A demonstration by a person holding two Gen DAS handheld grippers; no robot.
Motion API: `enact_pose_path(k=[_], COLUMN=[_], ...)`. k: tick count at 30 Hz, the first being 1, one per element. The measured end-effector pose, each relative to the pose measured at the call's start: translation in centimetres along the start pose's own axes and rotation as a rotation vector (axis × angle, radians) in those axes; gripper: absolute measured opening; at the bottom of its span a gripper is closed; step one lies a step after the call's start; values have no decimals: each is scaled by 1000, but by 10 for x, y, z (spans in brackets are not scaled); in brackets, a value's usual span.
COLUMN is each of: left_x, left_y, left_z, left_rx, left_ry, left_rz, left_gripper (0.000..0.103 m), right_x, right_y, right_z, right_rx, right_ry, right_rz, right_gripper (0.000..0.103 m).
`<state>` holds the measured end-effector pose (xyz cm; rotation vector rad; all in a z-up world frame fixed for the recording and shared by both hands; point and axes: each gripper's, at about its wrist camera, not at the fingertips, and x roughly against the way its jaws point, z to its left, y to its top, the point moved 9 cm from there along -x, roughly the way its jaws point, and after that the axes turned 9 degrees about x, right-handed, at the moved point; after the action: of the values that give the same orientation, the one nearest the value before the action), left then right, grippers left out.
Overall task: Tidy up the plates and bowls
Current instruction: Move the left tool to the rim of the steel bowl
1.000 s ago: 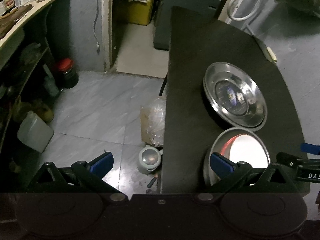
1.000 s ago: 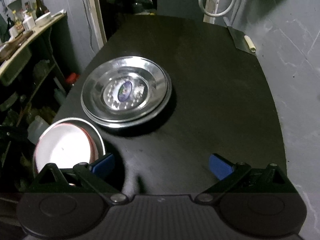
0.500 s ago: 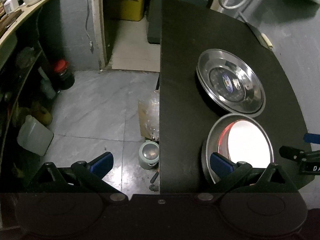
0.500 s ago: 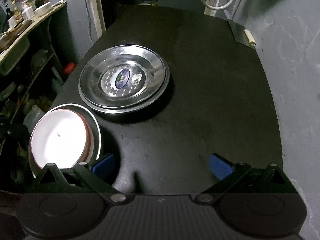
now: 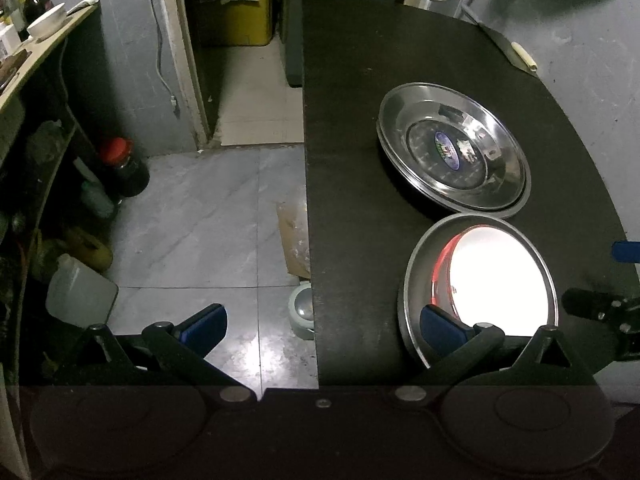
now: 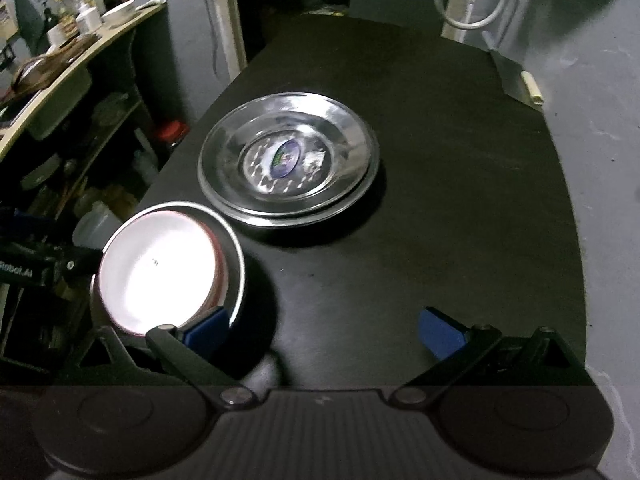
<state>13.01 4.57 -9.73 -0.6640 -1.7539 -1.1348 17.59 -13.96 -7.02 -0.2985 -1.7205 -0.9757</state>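
On the dark table [image 5: 352,184] sit 2 groups of dishes: a stack of steel plates [image 5: 452,152] farther from the cameras, and nearer, a steel bowl [image 5: 416,280] with a white bowl [image 5: 500,276] nested inside it, a red rim showing along the white bowl's edge. The plates and the steel bowl lie just beside each other, their rims almost meeting in the left wrist view. The left gripper [image 5: 320,322] has its jaws spread wide and holds nothing; its left blue fingertip hangs over the grey floor beyond the table's edge, while its right blue fingertip appears over the near left rim of the steel bowl, though whether it touches the rim cannot be told. The table edge runs straight up between the 2 fingers. In the right wrist view the right gripper [image 6: 324,330] is likewise spread wide and empty, with the steel bowl [image 6: 236,256] and its white bowl [image 6: 160,268] at the left, the left blue pad appearing just in front of the bowl's near rim and the right pad over bare table [image 6: 460,208]. The steel plates [image 6: 288,160] lie ahead and slightly left of this gripper's middle, well clear of both pads. A knife [image 6: 516,80] rests at the table's far right edge by the wall. A cluttered shelf [image 6: 60,60] stands at the left.
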Motion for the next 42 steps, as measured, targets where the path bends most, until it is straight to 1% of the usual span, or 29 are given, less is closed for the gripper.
enact_pose_path(k=[7,23,30,36,42], left_x=[-3,-6,-11,-11,-12], left_y=[0,-1,0,-1,-1], left_z=[-2,-5,-7,-8,-8], left_rx=[-29,-56,-87,-98,-108], left_ry=[16,26,40,40,45], left_rz=[2,10,16,17,21], left_gripper=[102,102,102,102,102], right_x=[-7,-9,-13,-14,-17], right_y=[-4,-4,-4,-4,-4], right_z=[5,8,7,7,6], right_rx=[18,25,10,18,14], right_ry=[21,34,48,30,33], right_rz=[30,37,45,53,63], right_gripper=[103,103,103,103,103])
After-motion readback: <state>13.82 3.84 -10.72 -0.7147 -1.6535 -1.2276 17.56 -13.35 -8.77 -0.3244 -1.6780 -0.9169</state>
